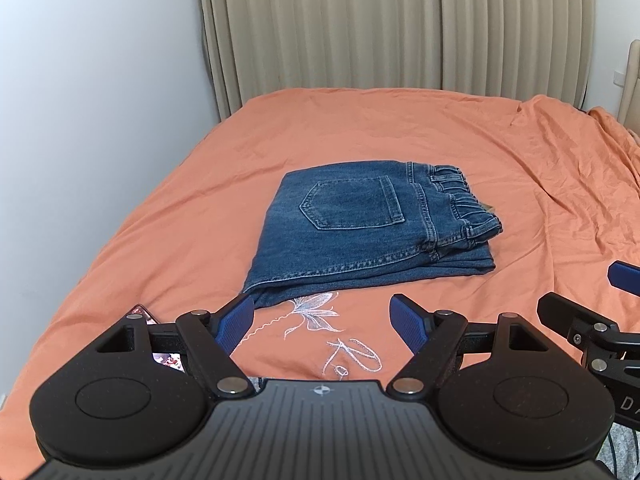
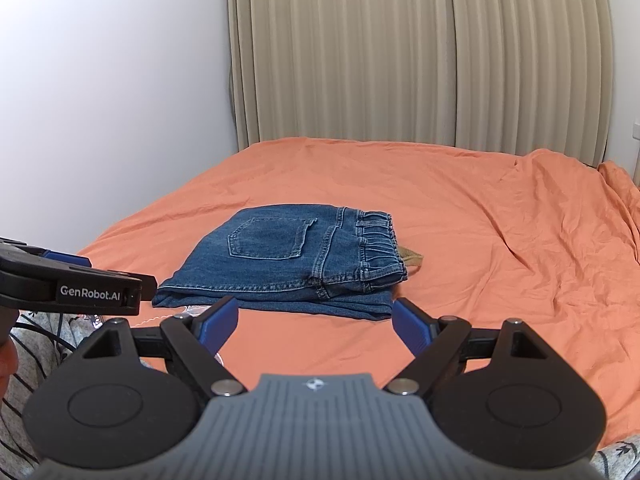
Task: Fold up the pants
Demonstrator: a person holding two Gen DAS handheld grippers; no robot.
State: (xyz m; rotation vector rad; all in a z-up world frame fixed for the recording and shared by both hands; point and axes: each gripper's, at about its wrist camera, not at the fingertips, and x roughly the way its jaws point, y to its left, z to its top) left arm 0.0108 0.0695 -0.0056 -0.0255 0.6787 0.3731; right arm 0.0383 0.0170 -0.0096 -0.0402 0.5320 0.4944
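A pair of blue jeans (image 1: 360, 228) lies folded into a compact stack on the orange bed sheet (image 1: 400, 128), back pocket up, elastic waistband at the right. It also shows in the right wrist view (image 2: 288, 264). My left gripper (image 1: 322, 320) is open and empty, held just short of the stack's near edge. My right gripper (image 2: 314, 322) is open and empty, also just short of the stack. The right gripper's fingers (image 1: 624, 280) show at the right edge of the left wrist view. The left gripper's body (image 2: 72, 288) shows at the left of the right wrist view.
The bed sheet has white embroidery (image 1: 320, 320) near the front. A phone (image 1: 160, 344) lies on the sheet at the near left. Beige curtains (image 1: 400, 20) hang behind the bed and a white wall (image 1: 100, 80) stands at the left. A brown tag (image 2: 412, 258) pokes out behind the waistband.
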